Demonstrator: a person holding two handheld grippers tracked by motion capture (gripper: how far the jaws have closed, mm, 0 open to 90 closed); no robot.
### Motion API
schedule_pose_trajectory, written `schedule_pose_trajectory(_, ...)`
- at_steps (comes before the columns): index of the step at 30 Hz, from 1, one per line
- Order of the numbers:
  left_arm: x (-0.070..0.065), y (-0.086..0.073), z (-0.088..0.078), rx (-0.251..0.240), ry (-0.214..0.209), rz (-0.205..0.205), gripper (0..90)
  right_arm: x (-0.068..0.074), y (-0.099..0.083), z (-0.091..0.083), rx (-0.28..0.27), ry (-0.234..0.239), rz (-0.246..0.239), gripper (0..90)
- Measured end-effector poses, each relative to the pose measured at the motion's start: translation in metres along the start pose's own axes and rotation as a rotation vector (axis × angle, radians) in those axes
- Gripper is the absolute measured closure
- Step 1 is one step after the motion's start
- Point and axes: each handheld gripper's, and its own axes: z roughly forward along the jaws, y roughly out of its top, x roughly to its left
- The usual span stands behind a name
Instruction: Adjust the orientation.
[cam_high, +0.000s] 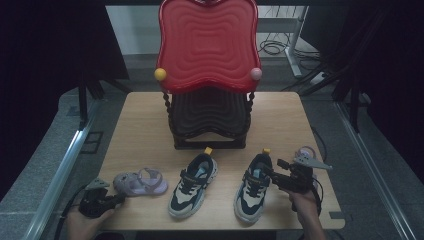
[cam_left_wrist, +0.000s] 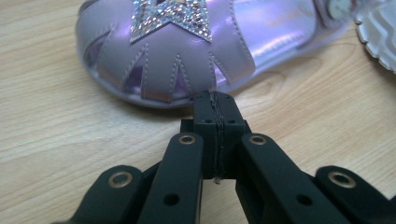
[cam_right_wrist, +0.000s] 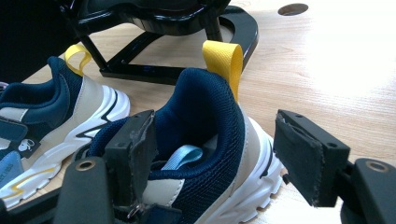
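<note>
Resting at the desk's (cam_high: 145, 125) seven-o'clock corner, the left claw (cam_high: 118, 199) has its jaws pressed together, tips touching the toe of the lilac sandal (cam_left_wrist: 177, 51). At four o'clock, the right claw (cam_high: 272, 172) stands apart, straddling the heel of the right-hand navy sneaker (cam_right_wrist: 205, 140), pads not yet pressing.
</note>
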Motion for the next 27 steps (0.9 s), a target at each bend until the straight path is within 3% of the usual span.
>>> schedule_pose_trajectory(13,0.017,0.011,0.003,0.017,0.017,-0.017,89.3,-0.001,0.000,0.000,0.004,-0.007,0.007,31.1)
schedule_pose_trajectory(27,0.031,0.037,0.015,0.054,0.010,-0.005,89.6,-0.001,-0.001,0.001,0.005,-0.011,0.021,31.2)
